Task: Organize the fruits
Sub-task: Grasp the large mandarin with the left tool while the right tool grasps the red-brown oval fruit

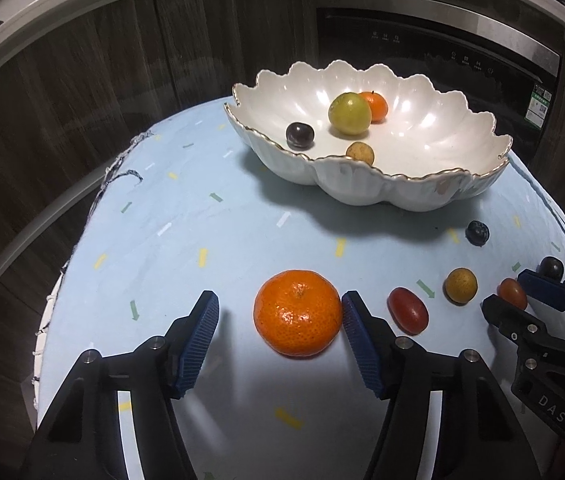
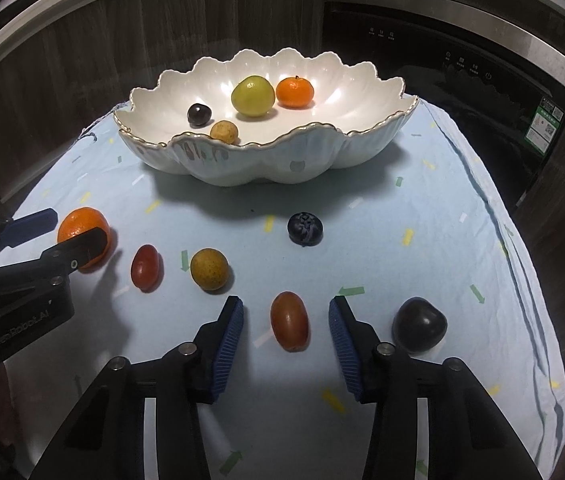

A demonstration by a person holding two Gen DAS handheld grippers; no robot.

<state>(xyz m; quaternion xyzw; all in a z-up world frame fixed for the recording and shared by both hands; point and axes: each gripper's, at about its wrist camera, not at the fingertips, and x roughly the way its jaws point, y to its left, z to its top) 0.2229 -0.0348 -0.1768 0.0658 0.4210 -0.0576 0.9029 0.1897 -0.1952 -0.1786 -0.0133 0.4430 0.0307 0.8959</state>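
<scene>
I have the left gripper (image 1: 280, 314) astride the tangerine (image 1: 297, 313), right gripper (image 2: 286, 322) astride a grape tomato (image 2: 289, 321); both jaws unclenched, nothing gripped; next, clamp, lift to the bowl (image 1: 422, 190).

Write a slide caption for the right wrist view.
Right gripper open around an oval red cherry tomato, before a scalloped white ceramic bowl holding four fruits.

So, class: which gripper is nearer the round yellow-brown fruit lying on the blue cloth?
Right. The right gripper sits just beside the yellow-brown fruit; the left gripper straddles the orange mandarin, farther off.
</scene>
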